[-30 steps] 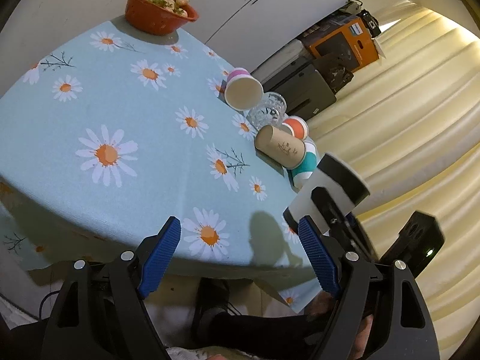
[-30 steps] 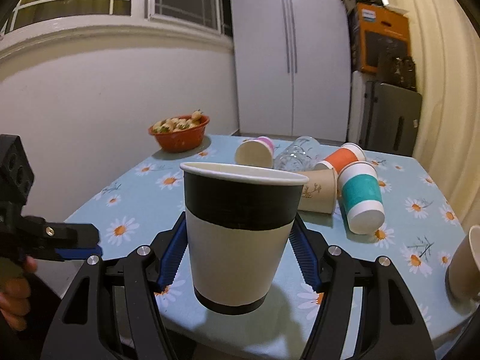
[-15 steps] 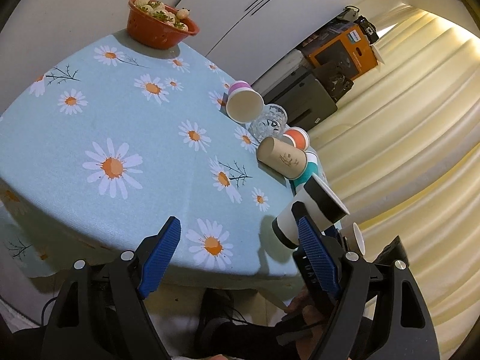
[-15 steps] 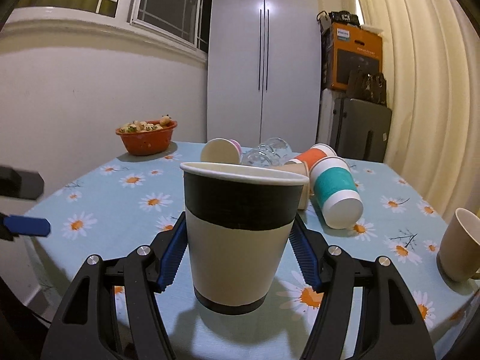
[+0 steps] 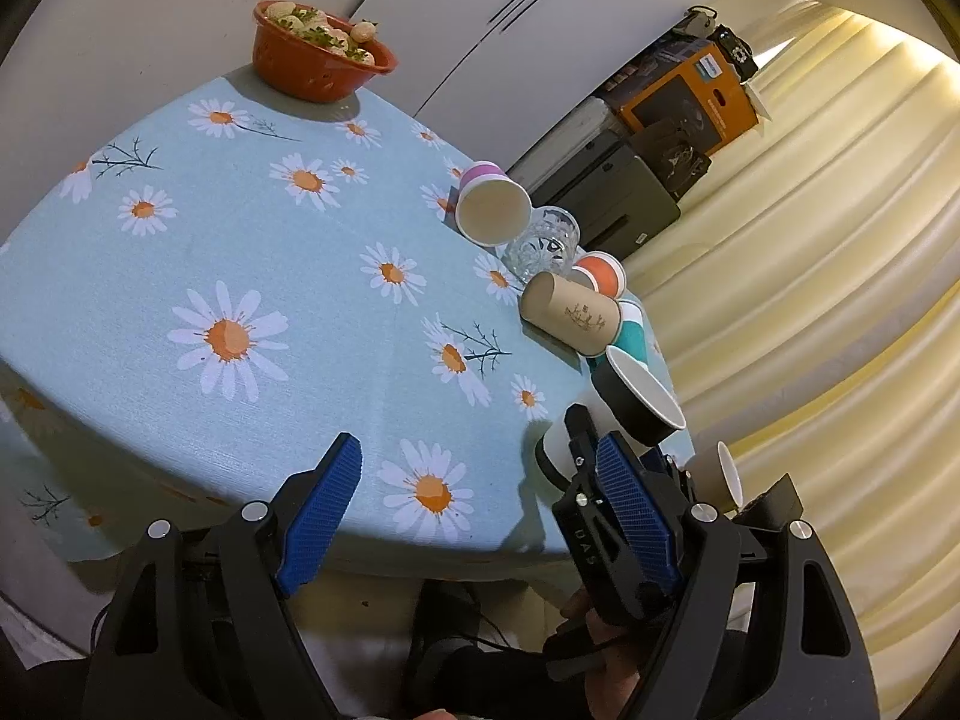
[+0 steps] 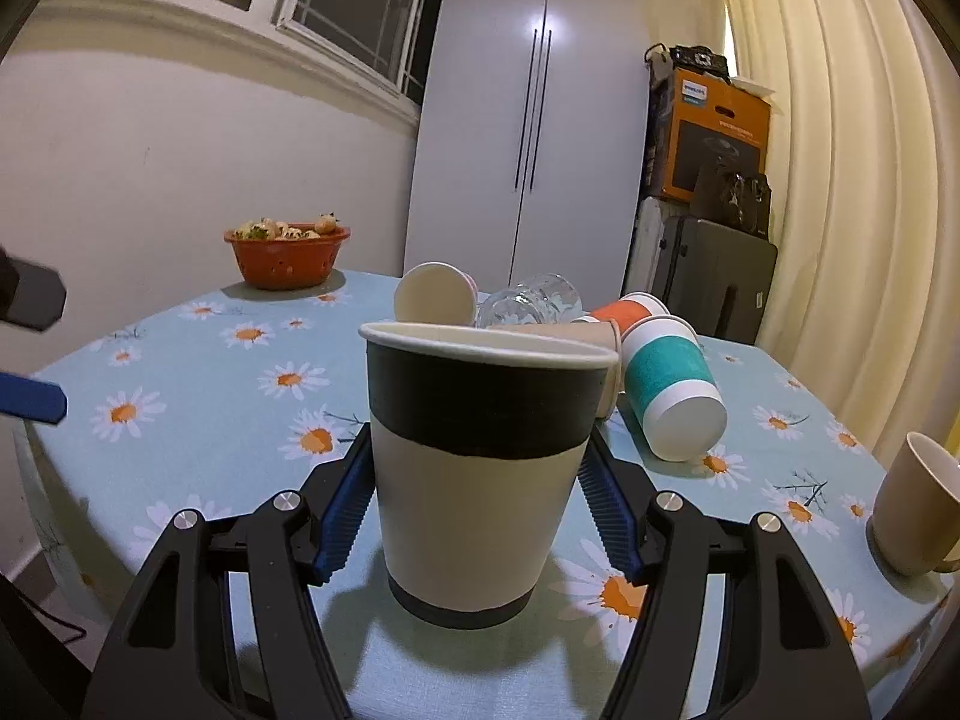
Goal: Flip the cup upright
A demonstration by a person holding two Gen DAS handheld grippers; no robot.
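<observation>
Tapered paper cup (image 6: 480,468) between ribbed claw (image 6: 477,504) pads

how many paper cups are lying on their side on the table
4: pink cup farthest back, orange cup beside the fallen glass, brown kraft cup in the middle, teal cup nearest. The black-and-white cup is upright in the right gripper.
</observation>
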